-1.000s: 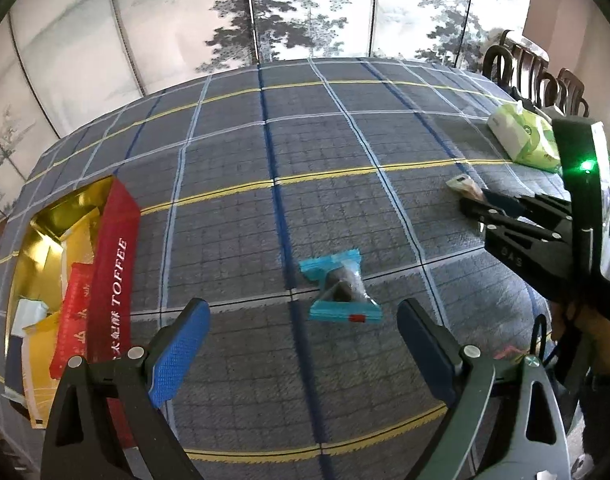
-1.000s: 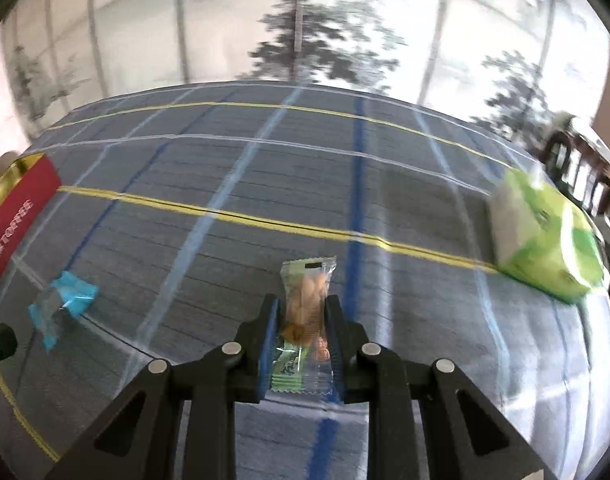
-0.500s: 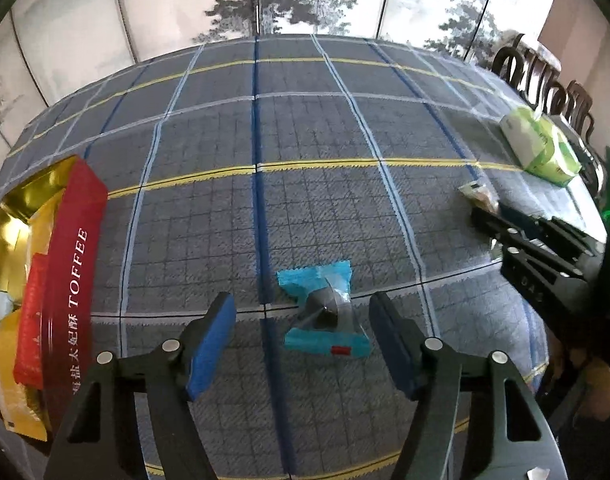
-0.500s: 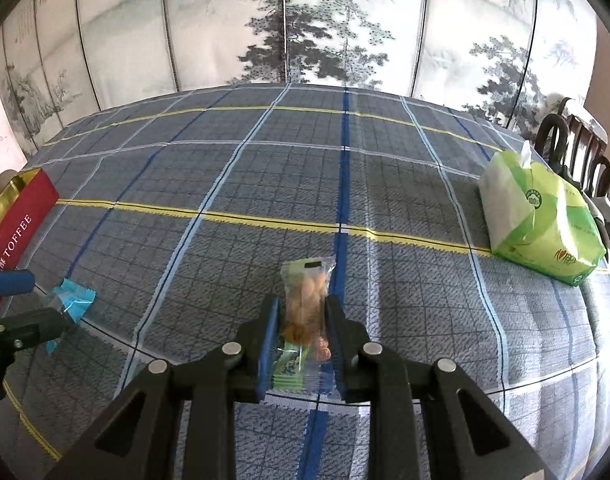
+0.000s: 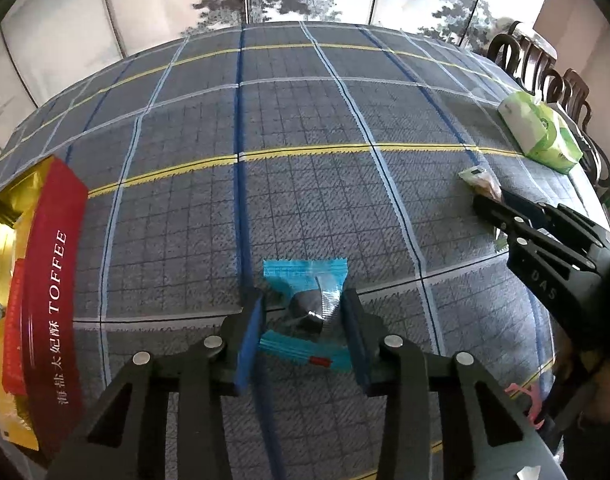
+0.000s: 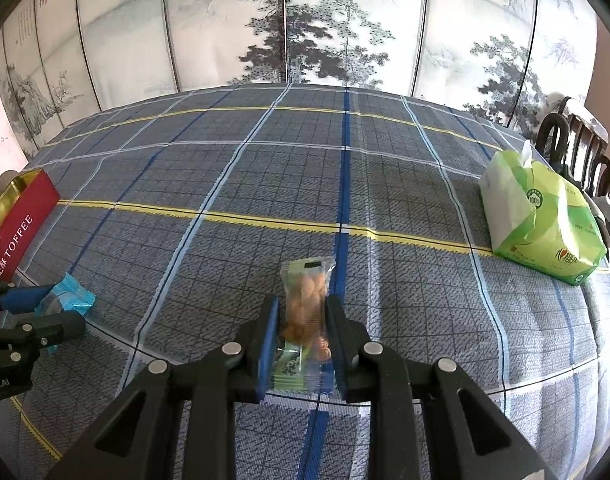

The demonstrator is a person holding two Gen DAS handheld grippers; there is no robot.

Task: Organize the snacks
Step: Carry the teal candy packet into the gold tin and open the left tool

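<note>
A blue candy packet [image 5: 301, 274] lies on the plaid tablecloth between the pads of my left gripper [image 5: 303, 304]. Its jaws are closing and both blue pads touch the wrapper's sides. In the right wrist view the same left gripper [image 6: 37, 308] and blue candy packet [image 6: 71, 292] show at the far left. My right gripper [image 6: 303, 308] is shut on a clear packet of nuts [image 6: 305, 280], low over the cloth. The left wrist view shows that right gripper [image 5: 501, 204] and the nut packet [image 5: 479, 180] at the right. An open red toffee box [image 5: 45, 280] with a gold inside holds several snacks.
A green tissue pack [image 6: 537, 216] sits at the table's right side, with dark wooden chairs [image 6: 585, 148] behind it. A painted folding screen [image 6: 305, 20] stands beyond the far edge. The toffee box [image 6: 17, 216] lies along the left edge.
The left gripper came down over the blue candy packet and its jaws went from wide open to closed against the wrapper. The right gripper stayed still with the nut packet.
</note>
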